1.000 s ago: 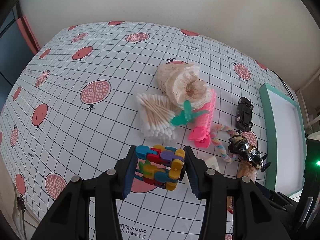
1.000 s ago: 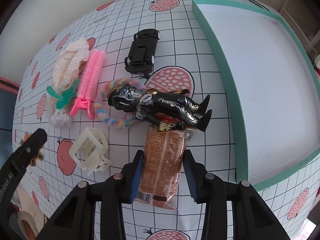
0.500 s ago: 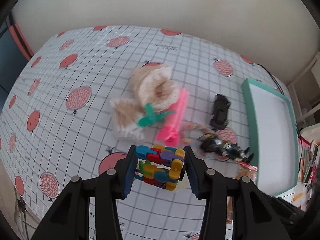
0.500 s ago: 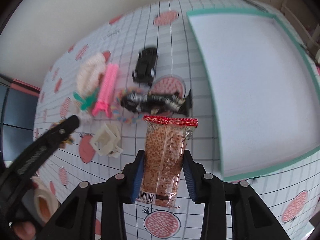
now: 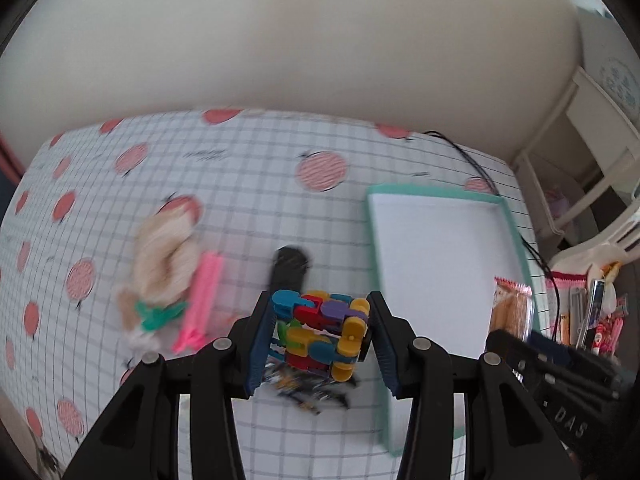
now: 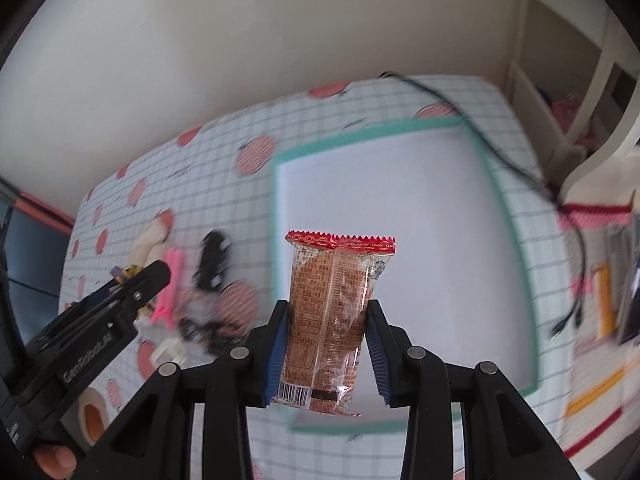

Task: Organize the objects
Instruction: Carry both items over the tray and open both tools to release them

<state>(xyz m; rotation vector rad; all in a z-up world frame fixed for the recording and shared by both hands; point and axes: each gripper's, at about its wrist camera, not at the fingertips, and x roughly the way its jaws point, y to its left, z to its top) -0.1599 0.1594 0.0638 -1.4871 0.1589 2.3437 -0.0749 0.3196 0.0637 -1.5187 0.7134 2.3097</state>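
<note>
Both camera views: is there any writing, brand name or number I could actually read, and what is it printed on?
"GenRobot.AI": on the side of the left gripper, seen from the right wrist.
"DAS": on the right gripper's black body, seen from the left wrist; possibly part of a longer word.
Snack packet: a barcode and dense small print, too small to read.
Tablecloth: short printed phrases, blurred and unreadable.

Grid tablecloth (image 5: 248, 184) with pink fruit prints, black cable (image 6: 500, 152) (trailing off the edge), cream wall (image 5: 304, 40)
</note>
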